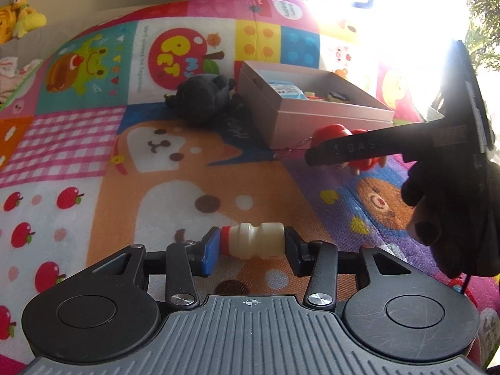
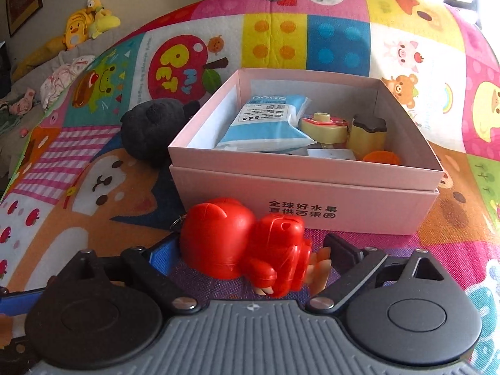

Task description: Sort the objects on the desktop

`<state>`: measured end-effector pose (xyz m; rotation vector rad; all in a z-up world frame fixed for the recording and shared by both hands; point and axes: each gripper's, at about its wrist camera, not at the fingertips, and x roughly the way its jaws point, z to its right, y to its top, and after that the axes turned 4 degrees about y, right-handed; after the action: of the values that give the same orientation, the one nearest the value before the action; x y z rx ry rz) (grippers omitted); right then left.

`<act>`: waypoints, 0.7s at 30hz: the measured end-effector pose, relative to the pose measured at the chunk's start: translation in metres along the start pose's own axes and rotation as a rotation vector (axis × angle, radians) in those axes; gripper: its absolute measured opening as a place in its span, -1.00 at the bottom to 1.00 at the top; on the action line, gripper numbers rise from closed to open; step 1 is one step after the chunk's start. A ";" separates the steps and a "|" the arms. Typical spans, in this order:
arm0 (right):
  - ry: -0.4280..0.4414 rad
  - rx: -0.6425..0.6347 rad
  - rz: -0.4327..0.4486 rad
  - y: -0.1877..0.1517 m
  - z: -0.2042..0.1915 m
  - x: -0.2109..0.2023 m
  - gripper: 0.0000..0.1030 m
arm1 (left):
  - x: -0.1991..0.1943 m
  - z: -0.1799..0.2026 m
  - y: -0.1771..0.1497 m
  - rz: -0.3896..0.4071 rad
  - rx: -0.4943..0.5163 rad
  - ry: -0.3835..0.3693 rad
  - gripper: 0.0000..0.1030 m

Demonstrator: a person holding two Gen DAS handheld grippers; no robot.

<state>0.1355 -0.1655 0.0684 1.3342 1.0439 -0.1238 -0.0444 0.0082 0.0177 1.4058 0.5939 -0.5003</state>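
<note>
Left tool (image 1: 250, 247): clenched on a small cream bottle (image 1: 254, 240) with a red neck, held crosswise between the pads, just above the patchwork play mat (image 1: 78, 143).

Right tool (image 2: 250, 257): jaws spread wide around a red figurine (image 2: 240, 243) that lies on its side on the mat. The blue left pad sits at the figurine's head; the right pad stands apart from its feet. No grip is evident. In the left wrist view, a black-gloved hand (image 1: 450, 218) carries this tool, one finger of it crossing in front of the figurine.

Just beyond the figurine stands a pink cardboard box (image 2: 306, 200), open, with printed characters on its front wall. Inside: a blue-and-white packet (image 2: 268, 122), a cream toy with a pink top (image 2: 325, 126), a cream jar with a dark lid (image 2: 368, 132) and an orange piece (image 2: 379, 157).

A dark plush toy (image 2: 153, 128) lies against the box's left side.

Far left, off the mat, yellow plush toys (image 2: 84, 22) lie on a grey surface.
</note>
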 end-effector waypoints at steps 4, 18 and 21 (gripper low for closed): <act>0.037 -0.012 -0.019 -0.014 0.006 -0.043 0.85 | -0.004 0.005 0.001 0.009 0.023 -0.017 -0.06; -0.038 0.030 0.297 -0.005 0.052 -0.204 0.85 | 0.026 0.074 0.124 0.247 0.203 -0.077 -0.07; -0.044 0.054 0.297 -0.004 0.059 -0.200 0.85 | 0.049 0.079 0.144 0.253 0.199 -0.076 -0.07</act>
<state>0.0514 -0.3104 0.1928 1.5134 0.7996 0.0415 0.0925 -0.0537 0.1002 1.6175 0.3048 -0.4162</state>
